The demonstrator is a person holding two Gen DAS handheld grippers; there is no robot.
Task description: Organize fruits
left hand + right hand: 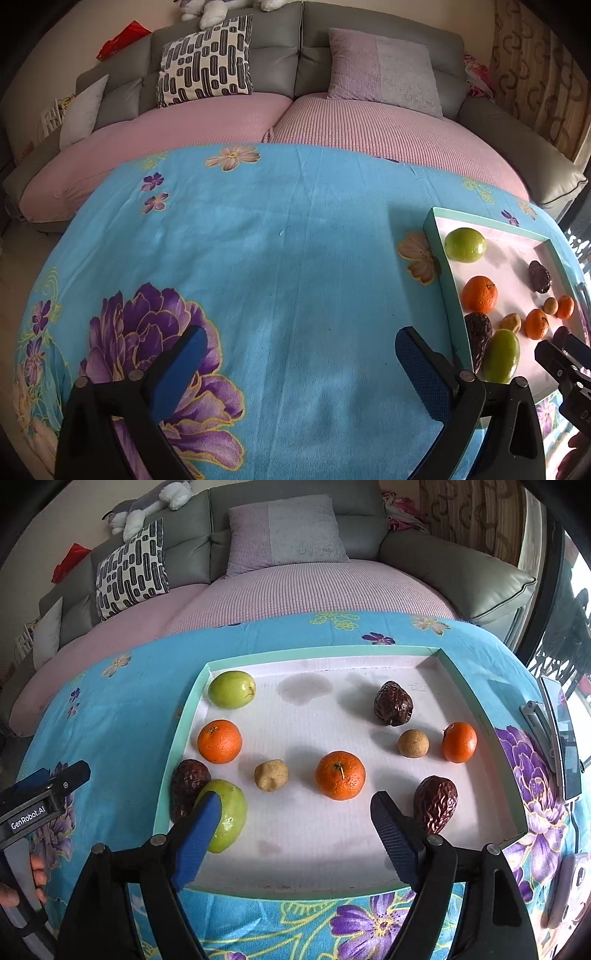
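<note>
a: what are you seeing from the rig?

b: both tools are spread wide with nothing in them. my right tool (295, 819) hangs over the near edge of the shallow teal-rimmed tray (314, 651); my left tool (301, 354) sits over bare blue floral cloth (277, 240) on the tabletop, left of the tray.

a: and the fruit?

b: all of it lies in the tray, mixed. two smooth green fruits, one at the far left corner (231, 689) and one at the near left corner (227, 814). three pebbly tangerines: left edge (219, 741), middle (340, 774), right edge (459, 742). three wrinkled dark dates: near left (186, 786), near right (435, 803), far right (393, 702). two dull tan longans (271, 774) (413, 742).

a: sorted or not?

b: kinds are scattered, so i judge grouping is unfinished, though i can't tell how far along.

a: tips for a grasp?

b: round skins roll on the white liner, so i'd centre the pads across the widest part and close gently. the dates look soft; squeeze lightly.
</note>
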